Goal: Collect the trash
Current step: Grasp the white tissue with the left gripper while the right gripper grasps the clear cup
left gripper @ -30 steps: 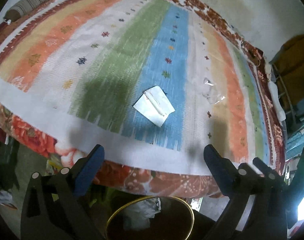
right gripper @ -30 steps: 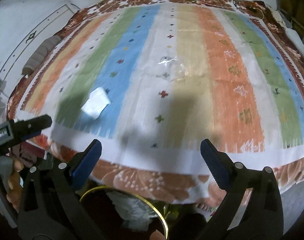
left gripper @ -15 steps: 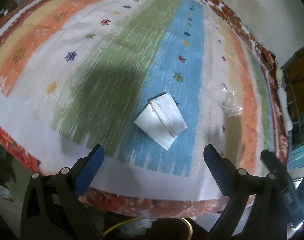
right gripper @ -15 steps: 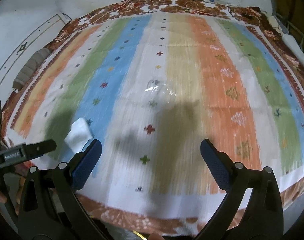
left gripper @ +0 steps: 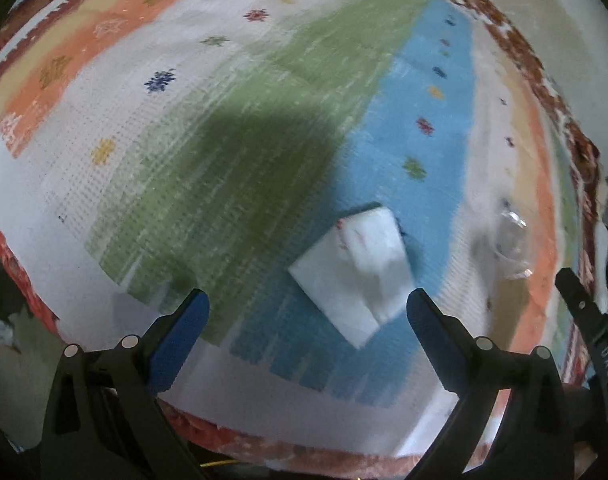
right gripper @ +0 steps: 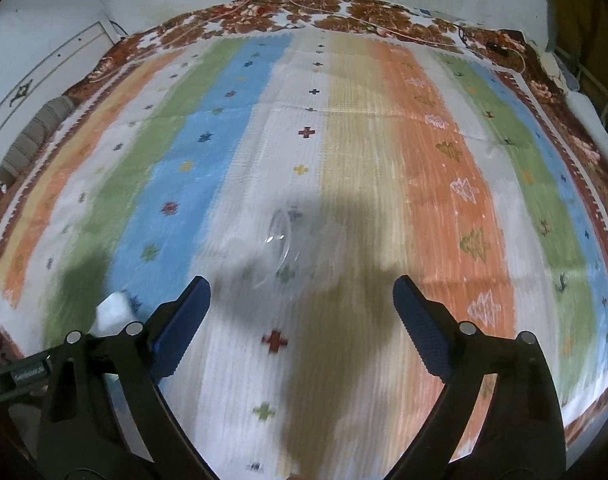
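Lighting is dim and even. Dark shadows fall on the striped spread point(left gripper: 264, 152) ahead of both sets of tongs. Both views are motion-blurred, most toward the edges. Fisheye distortion bows the stripes outward. The clear plastic piece point(right gripper: 282, 246) ahead of the right tongs shows small glare spots.

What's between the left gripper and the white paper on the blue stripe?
Nothing visible. The left gripper is open, and the white paper lies flat on the striped cloth just ahead of its fingertips, with only bare cloth between.
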Demonstrator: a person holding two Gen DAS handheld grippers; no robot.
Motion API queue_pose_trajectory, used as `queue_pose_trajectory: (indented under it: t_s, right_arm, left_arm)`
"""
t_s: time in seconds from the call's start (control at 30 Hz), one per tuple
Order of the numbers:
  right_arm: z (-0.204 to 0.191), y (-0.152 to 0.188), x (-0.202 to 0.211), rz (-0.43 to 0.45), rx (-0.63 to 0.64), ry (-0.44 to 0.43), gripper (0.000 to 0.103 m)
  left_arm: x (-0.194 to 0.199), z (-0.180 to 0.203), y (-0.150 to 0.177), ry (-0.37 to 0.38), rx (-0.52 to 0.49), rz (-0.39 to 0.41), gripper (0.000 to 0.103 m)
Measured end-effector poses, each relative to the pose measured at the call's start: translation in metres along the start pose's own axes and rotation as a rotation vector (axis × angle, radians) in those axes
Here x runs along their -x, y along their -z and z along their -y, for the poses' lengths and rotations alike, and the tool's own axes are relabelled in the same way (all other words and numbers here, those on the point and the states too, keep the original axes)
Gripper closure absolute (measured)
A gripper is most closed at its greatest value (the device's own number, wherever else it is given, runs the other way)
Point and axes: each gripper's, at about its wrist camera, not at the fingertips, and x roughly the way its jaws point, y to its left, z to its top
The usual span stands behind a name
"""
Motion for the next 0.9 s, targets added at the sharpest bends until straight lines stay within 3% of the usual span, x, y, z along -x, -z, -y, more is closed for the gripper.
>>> queue_pose_trajectory:
  t_s: [0.2, 0.3, 0.43, 0.57, 0.6, 0.63, 0.67, 0.73, 0.9]
  right_arm:
    - [0.004, -0.014, -0.030, -0.042, -0.025, -0.009, 0.035]
    - [0.004, -0.018, -0.041, -0.060, -0.020, 0.009, 0.048]
    - [0.008, -0.017, -0.051, -0.080, -0.032, 0.020, 0.068]
    - [0.011, -0.013, -0.047, -0.063, -0.022, 0.026, 0.075]
    - [0.011, -0.013, -0.046, -0.059, -0.017, 0.032, 0.077]
    - [0.010, -0.011, -0.043, -0.052, -0.005, 0.039, 0.091]
    - [0.009, -0.010, -0.041, -0.057, 0.003, 0.041, 0.098]
    - [0.010, -0.006, -0.036, -0.060, 0.011, 0.039, 0.100]
    - [0.009, 0.002, -0.015, -0.043, 0.040, 0.024, 0.100]
  left_arm:
    - [-0.009, 0.011, -0.005, -0.014, -0.016, 0.025, 0.007]
    - [-0.013, 0.021, -0.004, -0.026, -0.053, 0.027, 0.013]
    - [-0.017, 0.038, 0.000, -0.052, -0.142, 0.037, 0.032]
    - [-0.015, 0.045, 0.000, -0.071, -0.205, 0.066, 0.075]
    - [-0.014, 0.045, 0.000, -0.071, -0.217, 0.067, 0.079]
    - [-0.013, 0.046, -0.001, -0.071, -0.234, 0.072, 0.084]
    - [-0.013, 0.047, -0.001, -0.074, -0.245, 0.080, 0.090]
    - [-0.007, 0.047, -0.001, -0.077, -0.266, 0.094, 0.095]
    - [0.006, 0.045, 0.001, -0.037, -0.256, 0.087, 0.096]
